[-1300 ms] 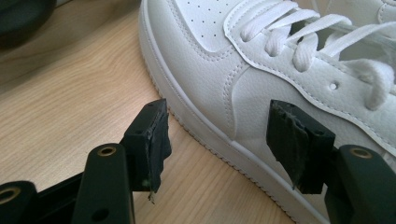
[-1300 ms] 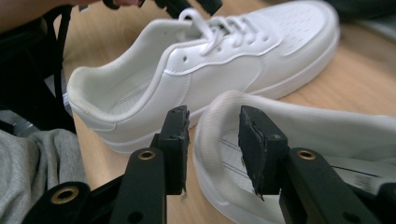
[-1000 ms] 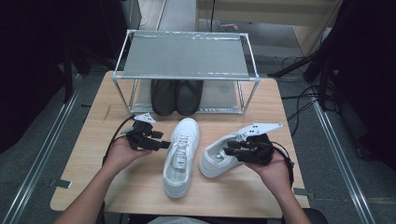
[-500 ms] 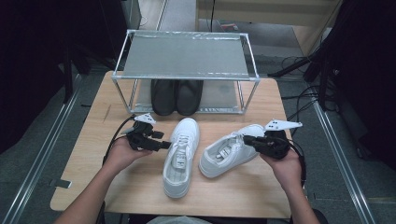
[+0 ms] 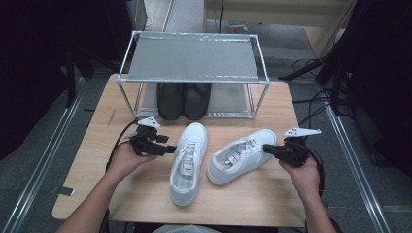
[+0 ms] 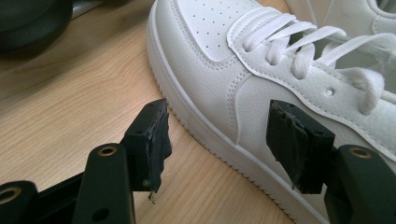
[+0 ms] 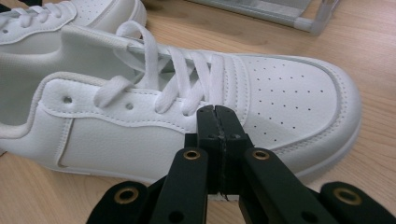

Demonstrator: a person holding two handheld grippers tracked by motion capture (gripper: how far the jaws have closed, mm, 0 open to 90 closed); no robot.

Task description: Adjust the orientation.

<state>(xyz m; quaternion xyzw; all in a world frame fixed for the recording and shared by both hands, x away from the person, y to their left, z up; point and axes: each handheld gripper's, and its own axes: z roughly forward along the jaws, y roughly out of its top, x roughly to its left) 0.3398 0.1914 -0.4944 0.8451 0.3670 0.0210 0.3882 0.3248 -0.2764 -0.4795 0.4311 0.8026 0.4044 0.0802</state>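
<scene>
Two white leather lace-up sneakers lie in front of the metal-framed shoe rack [image 5: 194, 58]. The right gripper [image 5: 270, 149], jaws just clenched empty, has backed off the angled sneaker [image 5: 241, 155], leaving it flat instead of tipped as before. The left gripper [image 5: 171, 149] gapes beside the straight sneaker [image 5: 188, 162], unmoved.

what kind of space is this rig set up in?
Probably a lab or workshop recording station, not a home: a small wooden table on a grey floor, loose cables beside it, and a metal-framed shoe rack staged with black shoes and white sneakers.
</scene>
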